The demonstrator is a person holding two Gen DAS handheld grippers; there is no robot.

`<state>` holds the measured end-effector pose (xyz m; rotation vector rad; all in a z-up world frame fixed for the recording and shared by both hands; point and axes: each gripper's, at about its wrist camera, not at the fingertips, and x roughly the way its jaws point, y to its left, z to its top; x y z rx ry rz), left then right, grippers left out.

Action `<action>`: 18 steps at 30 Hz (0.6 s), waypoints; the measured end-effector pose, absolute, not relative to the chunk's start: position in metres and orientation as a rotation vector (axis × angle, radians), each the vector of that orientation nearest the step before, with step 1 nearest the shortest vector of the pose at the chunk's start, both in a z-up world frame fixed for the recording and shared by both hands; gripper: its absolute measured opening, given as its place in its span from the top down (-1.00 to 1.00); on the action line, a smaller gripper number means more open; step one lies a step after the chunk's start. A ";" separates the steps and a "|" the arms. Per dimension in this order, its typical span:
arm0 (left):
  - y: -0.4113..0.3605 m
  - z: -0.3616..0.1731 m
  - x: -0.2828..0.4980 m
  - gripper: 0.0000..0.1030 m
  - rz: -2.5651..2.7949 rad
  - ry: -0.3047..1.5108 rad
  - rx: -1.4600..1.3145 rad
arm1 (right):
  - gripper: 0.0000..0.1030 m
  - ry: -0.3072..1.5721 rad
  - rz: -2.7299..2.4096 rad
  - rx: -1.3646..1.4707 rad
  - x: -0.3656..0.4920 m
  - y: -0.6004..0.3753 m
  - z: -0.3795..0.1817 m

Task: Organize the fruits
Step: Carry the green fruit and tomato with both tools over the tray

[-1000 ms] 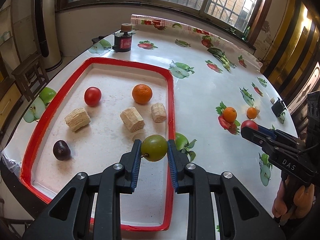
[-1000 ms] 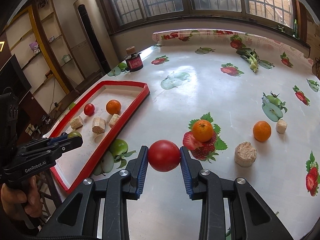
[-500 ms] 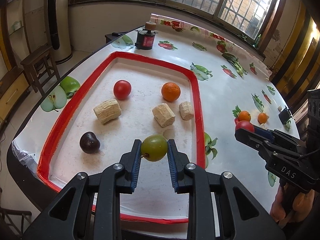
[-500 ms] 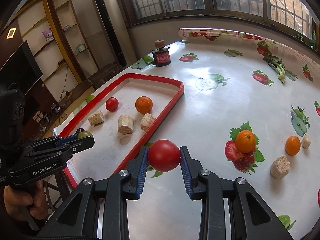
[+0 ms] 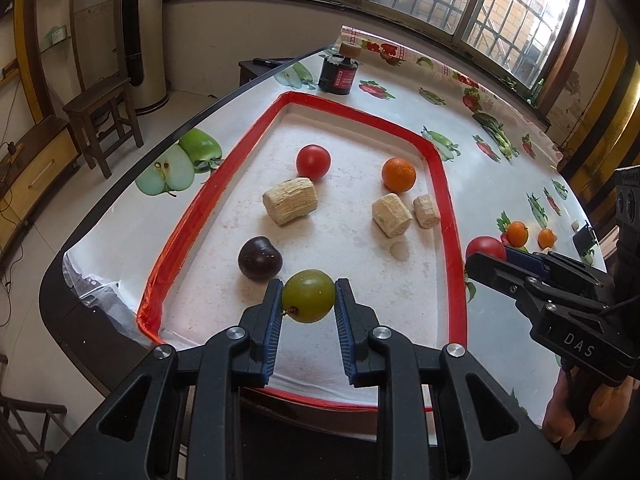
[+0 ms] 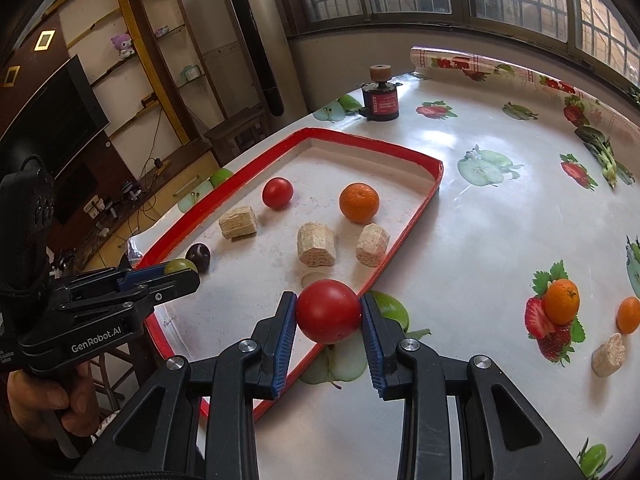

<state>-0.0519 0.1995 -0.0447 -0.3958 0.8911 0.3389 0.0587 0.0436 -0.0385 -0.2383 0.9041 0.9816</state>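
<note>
Tabletop: glossy white oilcloth (image 6: 492, 240) printed with strawberries, apples and greens, under barred windows.
Tray: one shallow rectangular tray (image 5: 454, 216) with a red rim and rounded corners, centre of the left view.
Tray fruit: one red tomato (image 5: 313, 161), one orange (image 5: 398, 175), one dark plum (image 5: 260, 258), all round and smooth.
Tray blocks: three beige, ridged, crumbly chunks (image 5: 291, 200), stubby cylinders.
Loose on cloth: two oranges (image 6: 562, 298) and one beige chunk (image 6: 608, 355), right edge of the right view.
Jar: one dark jar (image 6: 380, 100) with red label and cork, upper centre.
Left gripper (image 5: 308, 308): blue ribbed pads pinch a green plum (image 5: 308, 295) over the tray's near end, beside the dark plum.
Right gripper (image 6: 328, 320): pads clamp a glossy held tomato (image 6: 328, 311) above the tray's right rim.
</note>
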 end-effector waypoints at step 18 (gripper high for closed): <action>0.215 -0.061 -0.051 0.55 0.367 0.928 -0.407 | 0.37 0.968 1.044 -0.304 0.051 0.092 -0.066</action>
